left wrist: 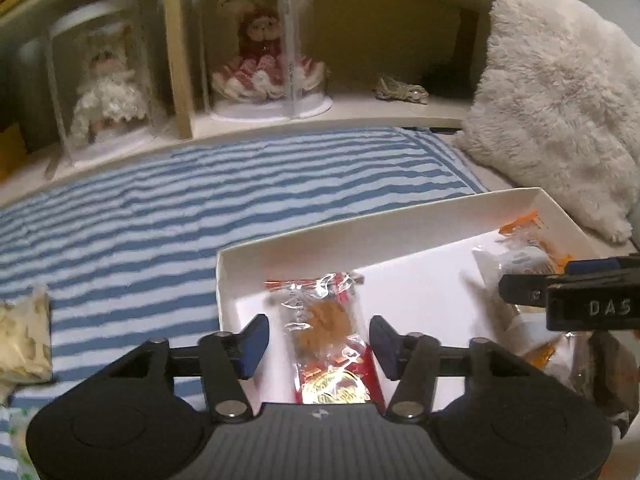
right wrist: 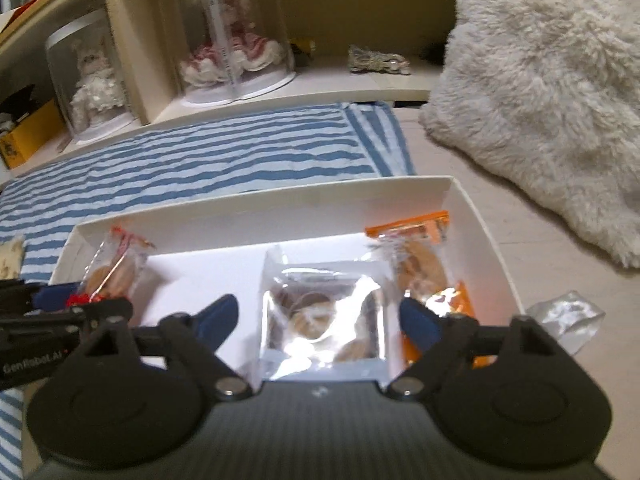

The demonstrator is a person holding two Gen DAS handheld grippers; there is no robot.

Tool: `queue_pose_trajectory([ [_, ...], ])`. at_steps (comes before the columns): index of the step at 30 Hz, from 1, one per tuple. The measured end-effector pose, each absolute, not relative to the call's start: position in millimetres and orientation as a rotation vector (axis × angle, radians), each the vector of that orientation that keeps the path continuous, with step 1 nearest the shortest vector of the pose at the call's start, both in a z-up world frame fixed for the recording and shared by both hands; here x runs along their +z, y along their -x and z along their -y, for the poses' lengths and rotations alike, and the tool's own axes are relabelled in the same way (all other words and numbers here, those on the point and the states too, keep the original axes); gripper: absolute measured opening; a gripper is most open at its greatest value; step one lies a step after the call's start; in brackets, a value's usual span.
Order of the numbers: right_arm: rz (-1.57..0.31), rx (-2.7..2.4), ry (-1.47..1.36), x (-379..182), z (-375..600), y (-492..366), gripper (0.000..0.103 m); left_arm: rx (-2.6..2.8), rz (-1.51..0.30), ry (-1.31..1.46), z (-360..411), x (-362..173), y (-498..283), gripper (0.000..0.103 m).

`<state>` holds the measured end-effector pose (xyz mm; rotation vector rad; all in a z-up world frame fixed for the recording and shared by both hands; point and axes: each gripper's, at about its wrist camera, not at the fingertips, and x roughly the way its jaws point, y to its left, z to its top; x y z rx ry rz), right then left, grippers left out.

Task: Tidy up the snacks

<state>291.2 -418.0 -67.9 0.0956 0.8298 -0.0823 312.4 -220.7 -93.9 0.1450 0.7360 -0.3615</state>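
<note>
A: How many snacks are lying in the white box (right wrist: pixel 256 204)?

B: Three: a red-wrapped cookie (right wrist: pixel 114 268) left, a clear packet (right wrist: pixel 324 312) in the middle, an orange one (right wrist: pixel 424 264) right.

A: The grippers?

B: The left gripper (left wrist: pixel 319 340) and the right gripper (right wrist: pixel 320 320) are both standing open, holding nothing. The box is sitting near a striped cloth (right wrist: pixel 200 160); two cased dolls are standing on the far shelf (right wrist: pixel 340 88).

Plenty of open floor between the two tongs inside the white box (right wrist: pixel 256 204). Red cookie pack (left wrist: pixel 328 328) sits between the left tongs (left wrist: pixel 319 340), clear pack (right wrist: pixel 324 312) between the right tongs (right wrist: pixel 320 320), orange pack (right wrist: pixel 424 264) crowding just right.
</note>
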Motion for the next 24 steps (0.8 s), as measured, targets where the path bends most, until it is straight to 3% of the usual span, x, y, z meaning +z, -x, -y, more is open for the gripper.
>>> queue_pose_trajectory([
  [3, -0.836, -0.087, -0.127, -64.7, 423.6, -288.4, 0.094, -0.347, -0.725, -0.158, 221.1, -90.0, -310.8, 0.072],
  [24, -0.831, -0.086, -0.080, -39.1, 416.6, -244.8, 0.100, -0.372, -0.742, -0.110, 201.5, -57.2, -278.2, 0.072],
])
